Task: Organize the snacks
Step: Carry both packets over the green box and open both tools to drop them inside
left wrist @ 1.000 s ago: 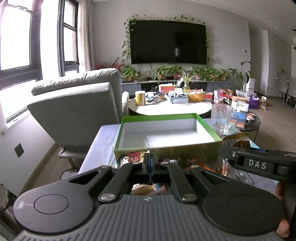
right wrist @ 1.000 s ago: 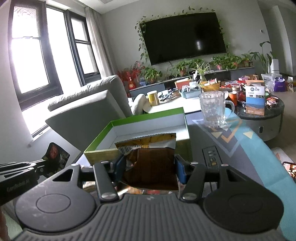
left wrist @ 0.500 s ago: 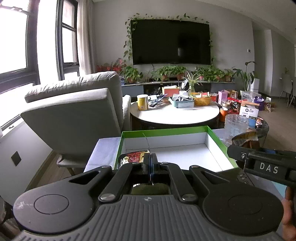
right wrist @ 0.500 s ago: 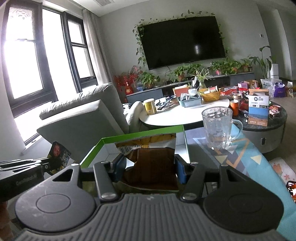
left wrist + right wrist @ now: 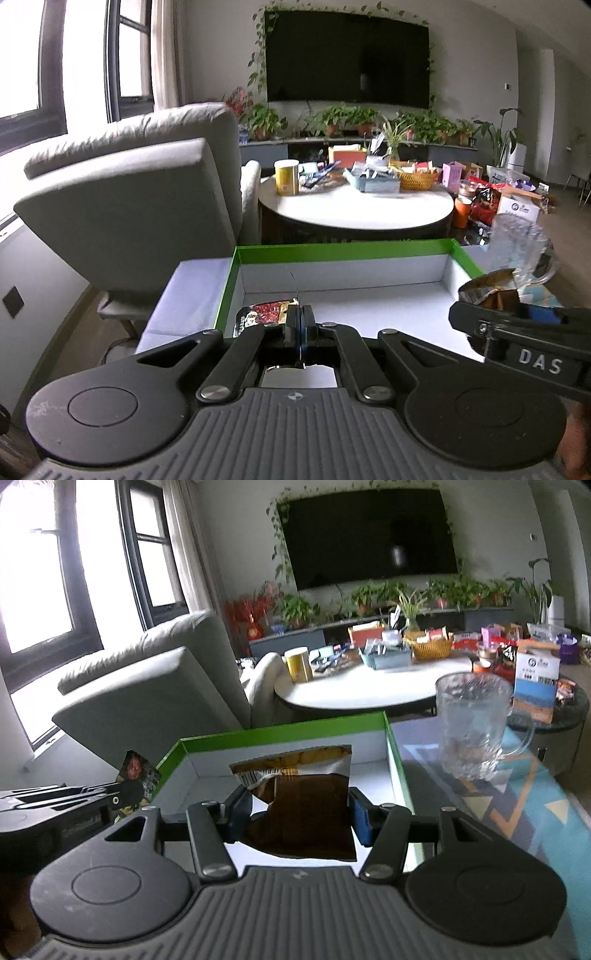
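Beside the green box (image 5: 397, 771) stands a glass mug (image 5: 476, 725).

Red packet (image 5: 263, 313) mostly hidden behind closed fingers; brown packet's (image 5: 306, 812) print — unreadable.

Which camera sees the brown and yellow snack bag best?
The right wrist view. There the brown and yellow snack bag fills the middle, squeezed between the right tool fingers over the green box. The left wrist view shows only its crumpled top edge, poking up behind the right tool's arm.
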Demonstrator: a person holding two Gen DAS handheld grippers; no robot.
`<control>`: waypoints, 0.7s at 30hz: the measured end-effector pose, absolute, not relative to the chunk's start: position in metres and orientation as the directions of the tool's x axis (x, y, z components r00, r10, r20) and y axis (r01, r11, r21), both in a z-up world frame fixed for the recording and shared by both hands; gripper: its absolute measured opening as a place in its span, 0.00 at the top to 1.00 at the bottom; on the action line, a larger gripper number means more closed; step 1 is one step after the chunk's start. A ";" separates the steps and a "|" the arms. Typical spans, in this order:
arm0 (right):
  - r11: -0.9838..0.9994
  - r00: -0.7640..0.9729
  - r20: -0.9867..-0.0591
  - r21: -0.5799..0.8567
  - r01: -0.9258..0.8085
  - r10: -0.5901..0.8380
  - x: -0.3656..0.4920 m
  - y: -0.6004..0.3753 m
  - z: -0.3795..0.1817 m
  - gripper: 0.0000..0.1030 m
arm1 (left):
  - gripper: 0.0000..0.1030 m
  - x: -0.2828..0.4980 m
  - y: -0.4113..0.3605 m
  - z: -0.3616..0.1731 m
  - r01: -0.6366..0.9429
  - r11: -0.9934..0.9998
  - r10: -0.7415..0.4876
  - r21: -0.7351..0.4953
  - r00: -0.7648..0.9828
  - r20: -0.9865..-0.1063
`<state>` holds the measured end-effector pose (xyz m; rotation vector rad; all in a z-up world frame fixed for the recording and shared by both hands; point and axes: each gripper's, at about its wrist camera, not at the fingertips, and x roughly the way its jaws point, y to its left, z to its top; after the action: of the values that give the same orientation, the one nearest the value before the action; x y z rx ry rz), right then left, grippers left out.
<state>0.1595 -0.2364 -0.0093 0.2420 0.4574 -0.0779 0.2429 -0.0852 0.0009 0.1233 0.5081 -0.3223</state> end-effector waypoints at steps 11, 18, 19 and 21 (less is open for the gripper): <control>0.970 0.864 -0.502 0.190 0.150 -0.035 0.181 -0.236 -0.029 0.47 | 0.99 0.265 -0.100 -0.030 0.361 0.931 -0.272 0.045 0.774 -0.572; 0.975 0.862 -0.504 0.166 0.150 -0.047 0.175 -0.230 -0.030 0.47 | 0.99 0.259 -0.098 -0.038 0.363 0.931 -0.268 0.033 0.743 -0.613; 0.976 0.861 -0.507 0.161 0.149 -0.047 0.174 -0.229 -0.030 0.47 | 0.99 0.259 -0.097 -0.038 0.360 0.933 -0.268 0.028 0.741 -0.616; 0.977 0.858 -0.512 0.155 0.148 -0.048 0.170 -0.227 -0.030 0.47 | 0.97 0.254 -0.095 -0.036 0.346 0.938 -0.262 0.023 0.750 -0.607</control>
<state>0.1695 -0.2272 -0.0297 0.1925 0.5310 -0.1036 0.2541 -0.0946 -0.0361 0.1376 0.6413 -0.3332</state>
